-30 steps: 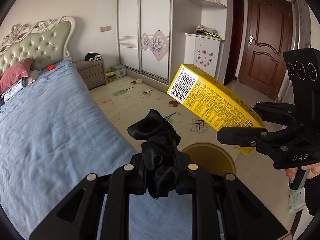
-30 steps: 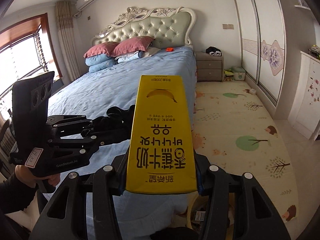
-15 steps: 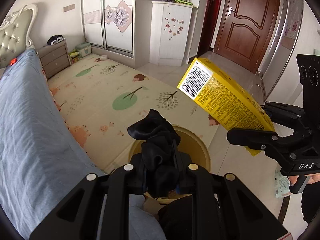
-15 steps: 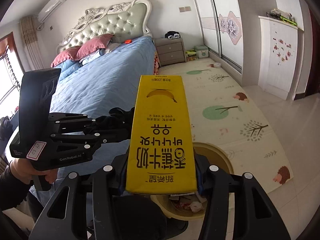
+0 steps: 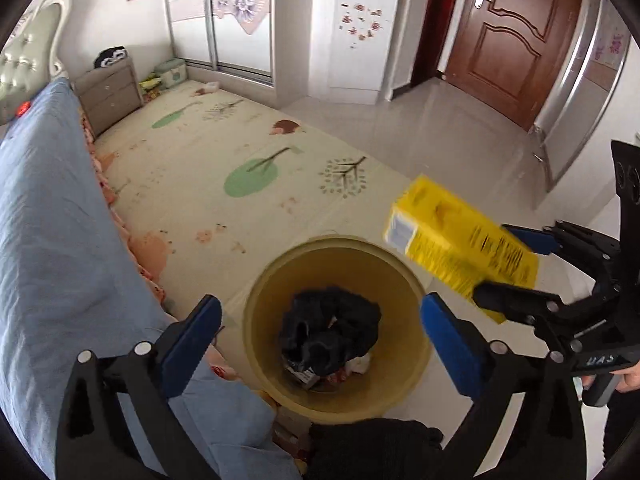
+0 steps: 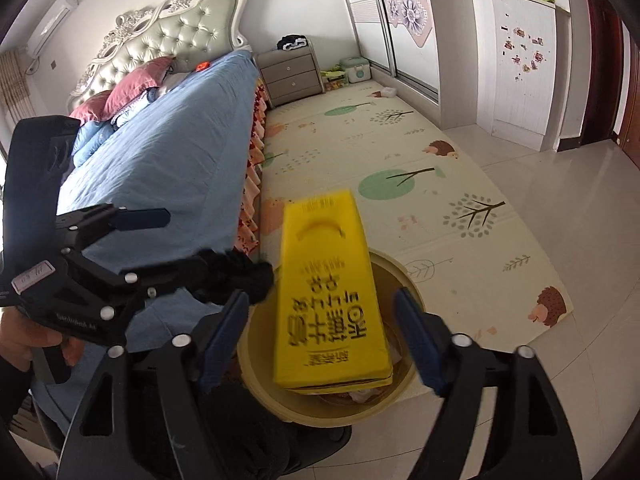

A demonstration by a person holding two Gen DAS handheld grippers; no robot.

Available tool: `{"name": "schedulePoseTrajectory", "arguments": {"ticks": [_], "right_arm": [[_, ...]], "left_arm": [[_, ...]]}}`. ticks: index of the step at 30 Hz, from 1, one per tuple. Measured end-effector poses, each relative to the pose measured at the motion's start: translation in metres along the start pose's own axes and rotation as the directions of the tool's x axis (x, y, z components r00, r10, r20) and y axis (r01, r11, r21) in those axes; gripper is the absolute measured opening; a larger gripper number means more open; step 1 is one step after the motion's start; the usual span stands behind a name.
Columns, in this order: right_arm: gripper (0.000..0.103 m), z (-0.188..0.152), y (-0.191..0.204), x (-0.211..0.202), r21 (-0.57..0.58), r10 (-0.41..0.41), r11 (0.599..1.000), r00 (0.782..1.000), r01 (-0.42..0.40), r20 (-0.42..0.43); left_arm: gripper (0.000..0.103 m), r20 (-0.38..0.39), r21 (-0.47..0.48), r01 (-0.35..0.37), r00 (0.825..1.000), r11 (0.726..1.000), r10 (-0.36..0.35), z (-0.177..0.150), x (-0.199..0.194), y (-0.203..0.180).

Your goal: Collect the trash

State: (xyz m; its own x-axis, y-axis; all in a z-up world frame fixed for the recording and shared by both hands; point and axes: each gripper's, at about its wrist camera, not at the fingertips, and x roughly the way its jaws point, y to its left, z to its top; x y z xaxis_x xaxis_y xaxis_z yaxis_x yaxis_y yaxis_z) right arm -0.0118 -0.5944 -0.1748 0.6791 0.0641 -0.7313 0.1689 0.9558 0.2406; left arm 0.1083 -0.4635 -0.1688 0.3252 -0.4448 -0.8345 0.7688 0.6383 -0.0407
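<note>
Now yellow carton [image 6: 332, 304] between open right gripper [image 6: 320, 336], above bin [image 5: 256, 320]

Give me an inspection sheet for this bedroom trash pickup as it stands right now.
Surface: tiled floor and patterned play mat beside the bed.
Job's things: yellow carton, blurred, loose between the right gripper's open jaws above the bin; black cloth over or in the bin, free of the left gripper.
Clutter: other trash at the bin's bottom.
Grippers: both open.
Cables: nothing seen.
Surroundings: nightstand, wardrobe, brown door.
</note>
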Motion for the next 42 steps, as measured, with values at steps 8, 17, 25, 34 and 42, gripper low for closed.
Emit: {"name": "schedulePoseTrajectory", "arguments": {"ticks": [8,17,25,34,42], "right_arm": [[0.073,-0.009,0.001,0.028,0.032,0.044,0.999,0.996,-0.042,-0.076],[0.072,-0.008,0.001,0.02,0.003,-0.022,1.0,0.997,0.022,-0.071],[0.072,-0.009,-0.001,0.01,0.009,-0.061,0.998,0.996,0.061,-0.071],[0.072,0.0,0.022,-0.012,-0.023,-0.071,0.997,0.997,0.07,-0.03],[0.072,0.019,0.061,-0.033,-0.071,-0.05,0.996,0.998,0.053,0.038]], "left_arm": [[0.099,-0.094,0.008,0.018,0.995,1.0,-0.017,-0.001,0.021,0.002],[0.099,-0.081,0.016,0.033,0.996,0.999,-0.031,-0.001,0.019,-0.001],[0.099,-0.058,0.015,0.033,0.998,0.999,-0.032,-0.001,0.011,-0.001],[0.099,0.024,0.01,0.022,0.999,1.0,-0.022,-0.001,-0.029,0.006],[0.099,0.137,-0.001,-0.047,0.989,0.999,0.047,-0.012,-0.086,0.029]]}}
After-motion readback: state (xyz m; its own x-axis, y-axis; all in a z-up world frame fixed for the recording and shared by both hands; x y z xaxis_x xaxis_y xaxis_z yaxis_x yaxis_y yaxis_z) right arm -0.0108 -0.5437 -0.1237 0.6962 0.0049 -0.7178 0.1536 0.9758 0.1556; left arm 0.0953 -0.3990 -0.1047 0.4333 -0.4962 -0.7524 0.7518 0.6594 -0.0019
